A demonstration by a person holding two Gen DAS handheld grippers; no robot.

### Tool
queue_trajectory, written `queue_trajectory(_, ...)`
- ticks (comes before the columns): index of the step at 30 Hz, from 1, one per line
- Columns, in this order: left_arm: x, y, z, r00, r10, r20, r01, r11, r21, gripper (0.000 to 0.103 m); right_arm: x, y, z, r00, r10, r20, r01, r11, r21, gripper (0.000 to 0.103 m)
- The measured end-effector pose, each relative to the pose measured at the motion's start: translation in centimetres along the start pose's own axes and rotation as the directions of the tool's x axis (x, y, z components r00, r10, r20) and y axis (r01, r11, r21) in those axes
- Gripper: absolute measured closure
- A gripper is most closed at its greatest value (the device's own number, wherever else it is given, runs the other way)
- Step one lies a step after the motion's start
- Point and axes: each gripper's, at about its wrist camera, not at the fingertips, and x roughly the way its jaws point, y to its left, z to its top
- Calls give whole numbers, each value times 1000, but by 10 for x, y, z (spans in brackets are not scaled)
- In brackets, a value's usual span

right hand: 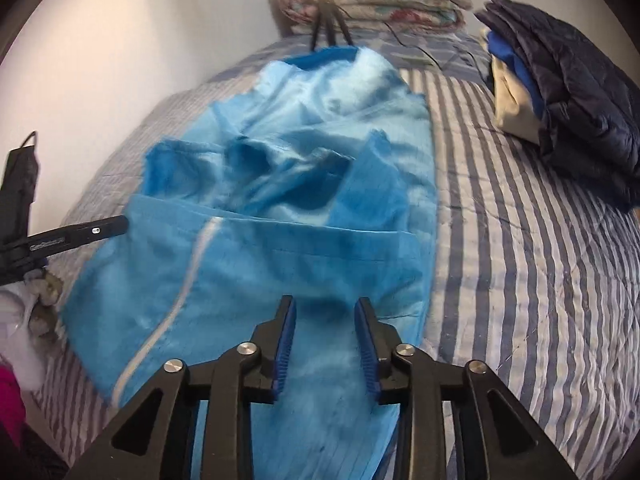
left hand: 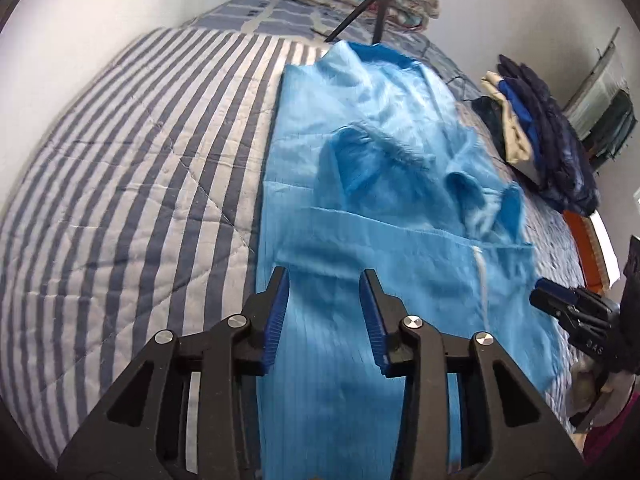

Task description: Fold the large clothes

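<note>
A large light blue garment (left hand: 380,184) with a white zipper lies lengthwise on the striped bed (left hand: 132,168); its sleeves are folded in over the chest and its near part is doubled over. My left gripper (left hand: 324,280) is open, hovering above the garment's near left part. My right gripper (right hand: 325,307) is open above the near right part of the garment (right hand: 280,200). The right gripper also shows at the right edge of the left wrist view (left hand: 576,312), and the left gripper at the left edge of the right wrist view (right hand: 72,232).
A stack of folded clothes with a dark navy puffer jacket (right hand: 568,92) lies on the bed's right side. A folded floral quilt (right hand: 376,0) and a black tripod (right hand: 328,20) stand at the head. A white wall runs along the left.
</note>
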Motion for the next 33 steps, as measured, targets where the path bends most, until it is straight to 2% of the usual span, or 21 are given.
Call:
queue_trajectory(4,-29,-12,-29,999,-40,0,40,996,76,65,-29,6,-19,998,61,14,-60,998,-21,69)
queue_trajectory(8,-33,-8,-64,998,-42,-46,45,997,68,65,-43,22,-51,999,47,-13,-49,993,-107,69)
queue_trajectory(11,-27,-9,-80,998,22,-59,-16,995,103,65,-39,32,-68,999,1,-53,-9,987,-160,66)
queue_trajectory(15,-24,-5,-85,997,52,-48,-48,996,78,65,-25,25,-79,991,-87,-102,69,984,-162,66)
queue_trajectory(17,-20,-3,-88,998,51,-47,-48,997,63,65,-21,22,-82,989,-89,-117,71,986,-152,62)
queue_trajectory(21,-17,-18,-93,990,140,-12,-136,977,163,65,-19,21,-79,987,-91,-136,72,988,-134,62)
queue_trajectory(23,-24,-17,-91,992,125,-22,-122,986,117,65,-27,24,-73,985,-111,-135,93,986,-138,62)
queue_trajectory(25,-40,-19,-88,996,92,-4,-91,992,88,65,-42,28,-67,988,-120,-97,105,984,-142,62)
queue_trajectory(27,-68,-30,-84,997,62,50,-66,993,98,65,-72,35,-60,993,-111,-28,107,986,-132,60)
queue_trajectory(30,-110,-44,-75,992,21,121,-36,992,122,65,-116,41,-48,994,-83,69,89,993,-82,50)
queue_trajectory(33,-159,-56,-62,983,-22,184,-2,992,126,65,-159,54,-43,987,-65,145,78,994,-83,47)
